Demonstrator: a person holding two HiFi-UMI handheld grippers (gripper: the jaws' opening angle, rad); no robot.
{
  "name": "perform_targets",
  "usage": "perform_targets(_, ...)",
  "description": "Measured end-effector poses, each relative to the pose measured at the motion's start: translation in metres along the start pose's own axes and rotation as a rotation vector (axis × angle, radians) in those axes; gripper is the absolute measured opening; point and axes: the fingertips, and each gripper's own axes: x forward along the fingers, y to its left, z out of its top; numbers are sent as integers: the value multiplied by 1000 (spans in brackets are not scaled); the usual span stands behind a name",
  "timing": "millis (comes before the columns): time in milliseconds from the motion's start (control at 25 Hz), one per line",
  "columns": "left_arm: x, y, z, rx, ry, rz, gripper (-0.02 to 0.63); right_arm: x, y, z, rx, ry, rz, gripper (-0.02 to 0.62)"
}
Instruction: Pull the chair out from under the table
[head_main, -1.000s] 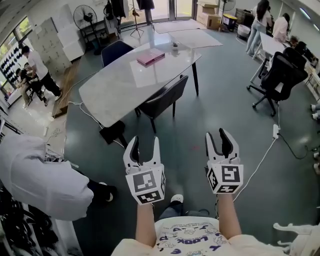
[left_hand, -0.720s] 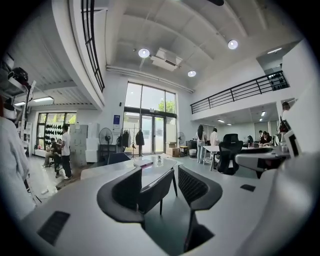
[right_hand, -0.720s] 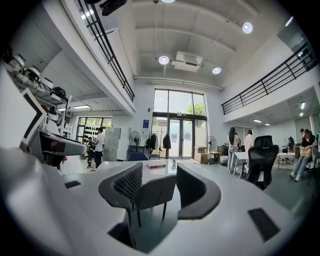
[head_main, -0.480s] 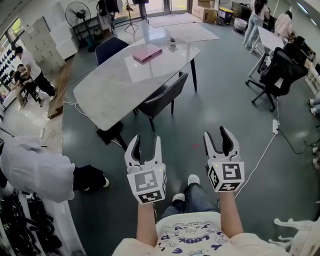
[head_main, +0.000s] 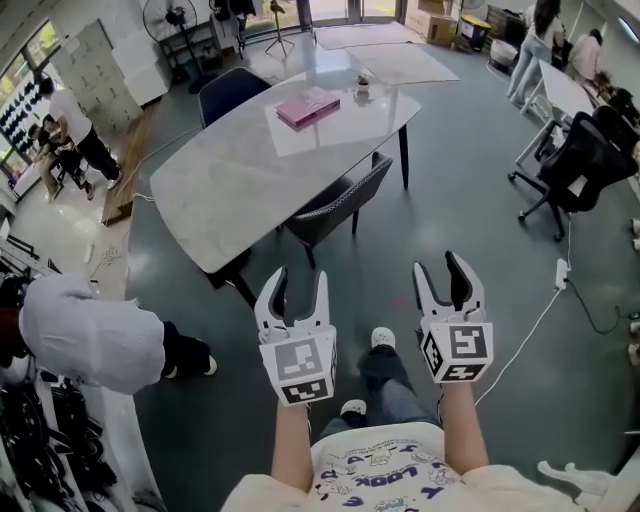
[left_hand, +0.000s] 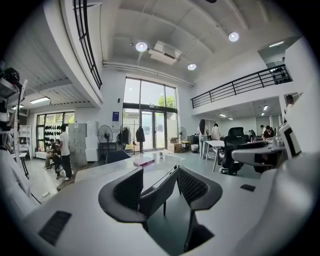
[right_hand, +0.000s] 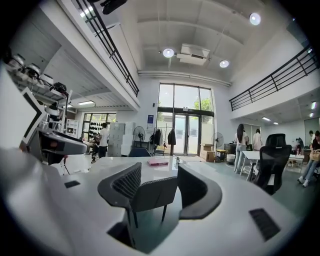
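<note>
Dark chair (head_main: 335, 205) with curved, quilted back, tucked under pale glossy stone-look bench (head_main: 220, 180), well ahead of both jaws, left gripper (head_main: 296, 281) released and empty, right gripper (head_main: 443, 268) jaws just been opening, nothing between them, flat pink book (head_main: 307, 106) farther beyond

Evenly bright: daylight through the tall glazed doors (right_hand: 185, 122) plus round ceiling lamps (right_hand: 168, 52), pale sheen on the surface (head_main: 240, 180), strong fisheye bending and black corners in both gripper views.

Head view looks steeply down on table (head_main: 230, 170) and chair (head_main: 340, 200); both gripper views face them level, well back.
</note>
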Motion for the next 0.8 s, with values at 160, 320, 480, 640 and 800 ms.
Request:
perform_targets(160, 44, -2, 9, 11, 0, 21, 235, 48, -20, 1, -6, 5, 30, 225)
perform_targets(320, 91, -9, 17, 15, 7, 52, 235, 98, -45, 7, -29, 7, 72, 232)
perform_targets(480, 132, -14, 29, 28, 20, 79, 235, 143, -64, 15, -33, 9, 115, 238)
perform_targets(640, 167, -15, 38, 38, 32, 104, 235, 183, -77, 21, -48, 15, 157, 238)
perform_targets(800, 199, -18, 36, 47, 58, 126, 235, 217, -87, 17, -82, 34, 203, 239)
